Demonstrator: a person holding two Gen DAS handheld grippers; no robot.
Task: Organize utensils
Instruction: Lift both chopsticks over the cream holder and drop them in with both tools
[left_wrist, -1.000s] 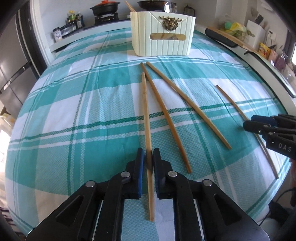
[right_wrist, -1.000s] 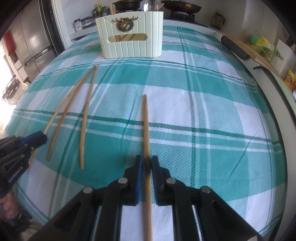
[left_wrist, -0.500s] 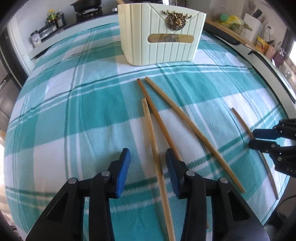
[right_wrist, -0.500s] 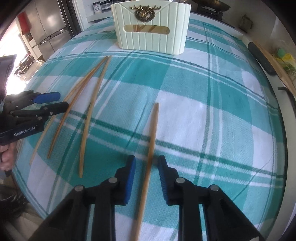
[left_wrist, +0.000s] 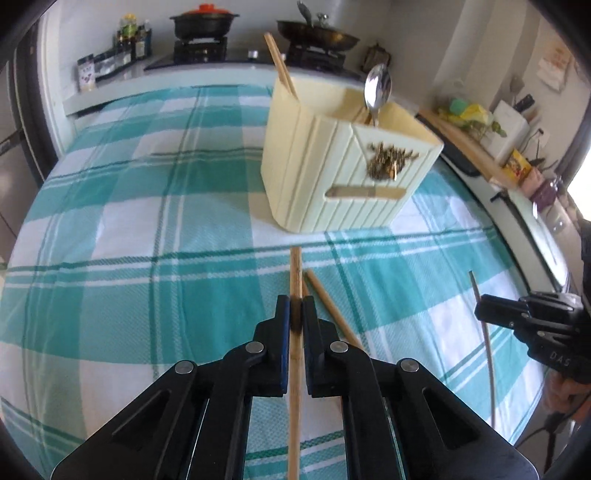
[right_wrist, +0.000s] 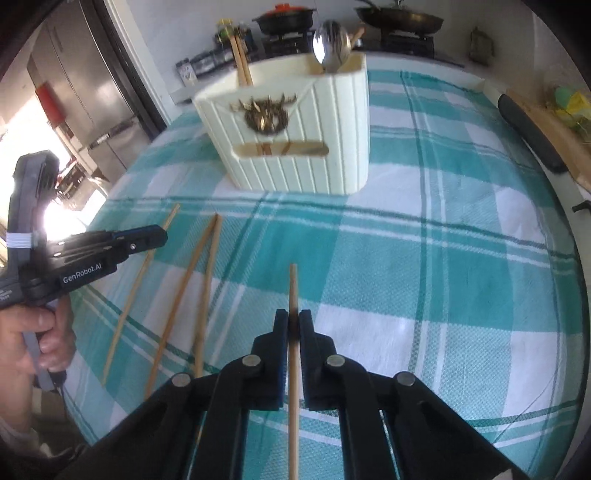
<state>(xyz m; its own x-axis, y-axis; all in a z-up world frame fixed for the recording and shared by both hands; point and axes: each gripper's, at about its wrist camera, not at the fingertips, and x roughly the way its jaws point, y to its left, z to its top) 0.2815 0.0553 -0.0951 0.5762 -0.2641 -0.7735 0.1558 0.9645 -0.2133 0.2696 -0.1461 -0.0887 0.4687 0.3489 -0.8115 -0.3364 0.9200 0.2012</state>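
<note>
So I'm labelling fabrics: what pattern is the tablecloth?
The tablecloth is a teal and white plaid, clearest in the right wrist view.

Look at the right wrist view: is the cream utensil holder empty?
No, the cream utensil holder already holds a metal spoon and wooden chopsticks sticking out above its rim.

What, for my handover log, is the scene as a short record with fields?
left gripper: shut on left chopstick
right gripper: shut on right chopstick
holder: upright on cloth
in holder: stored chopsticks, spoon
loose chopsticks: two, flat on cloth, short of holder
</note>
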